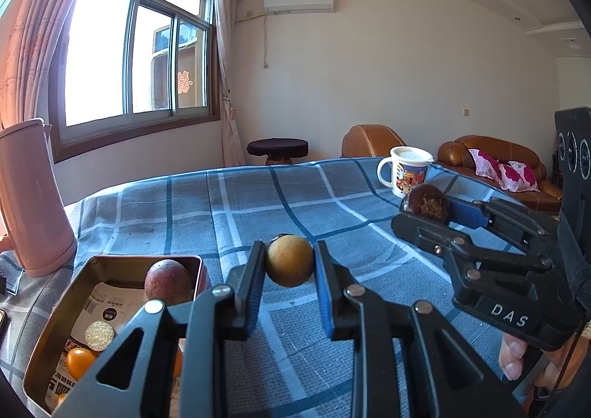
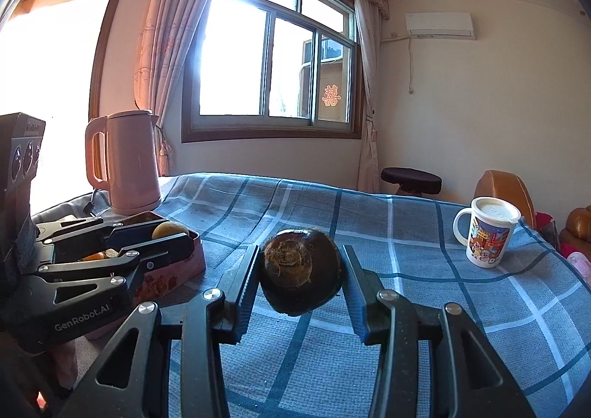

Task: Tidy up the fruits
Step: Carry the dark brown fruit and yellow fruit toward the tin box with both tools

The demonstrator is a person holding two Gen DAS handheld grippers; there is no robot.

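My left gripper (image 1: pixel 290 266) is shut on a small round yellow-brown fruit (image 1: pixel 290 261) and holds it above the checked cloth, just right of a rectangular tin (image 1: pixel 48 336). The tin holds a reddish-brown round fruit (image 1: pixel 168 281), a small orange fruit (image 1: pixel 79 362) and a printed paper. My right gripper (image 2: pixel 301 279) is shut on a dark brown round fruit (image 2: pixel 301 275). It shows in the left wrist view (image 1: pixel 424 203) at the right, over the cloth. The left gripper shows in the right wrist view (image 2: pixel 173 237) over the tin (image 2: pixel 173 270).
A pink kettle (image 2: pixel 125 163) stands at the table's back left, behind the tin. A white printed mug (image 2: pixel 487 233) with a lid stands at the far right of the blue checked tablecloth (image 2: pixel 406 307). A stool and brown sofas stand beyond the table.
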